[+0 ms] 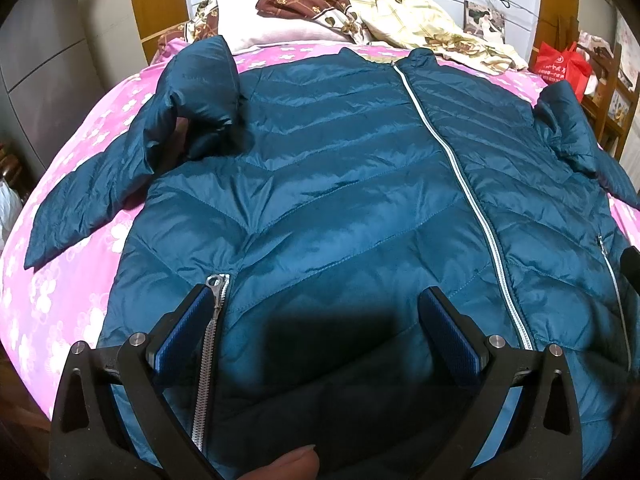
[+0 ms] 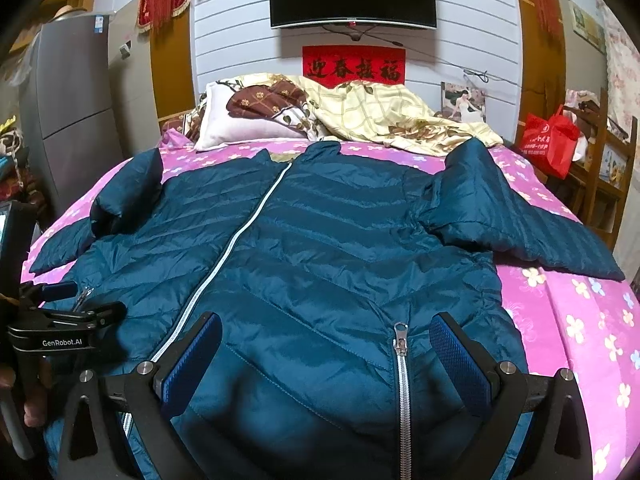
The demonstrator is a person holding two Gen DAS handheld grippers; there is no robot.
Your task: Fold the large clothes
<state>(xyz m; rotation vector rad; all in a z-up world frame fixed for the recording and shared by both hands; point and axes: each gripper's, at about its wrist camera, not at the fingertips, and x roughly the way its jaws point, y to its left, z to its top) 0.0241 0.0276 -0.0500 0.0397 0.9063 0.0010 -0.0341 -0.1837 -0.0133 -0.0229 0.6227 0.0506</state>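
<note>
A teal quilted puffer jacket [image 1: 328, 184] lies front up on the bed, zipped shut with a white zip, collar toward the pillows. Both sleeves spread outward, each bunched at the shoulder. My left gripper [image 1: 320, 300] hovers open over the hem on the jacket's left half, its left finger beside a pocket zip [image 1: 212, 320]. My right gripper [image 2: 326, 328] hangs open over the same jacket [image 2: 320, 240] near the hem, with the other pocket zip [image 2: 401, 360] between its fingers. In the right wrist view the left gripper [image 2: 60, 312] shows at the left edge.
A pink flowered sheet [image 2: 580, 320] covers the bed. Pillows and a yellow patterned quilt [image 2: 380, 120] pile at the headboard. A grey fridge [image 2: 68, 100] stands left, a red bag [image 2: 550, 144] on a wooden shelf right. A fingertip [image 1: 288, 466] shows at the bottom.
</note>
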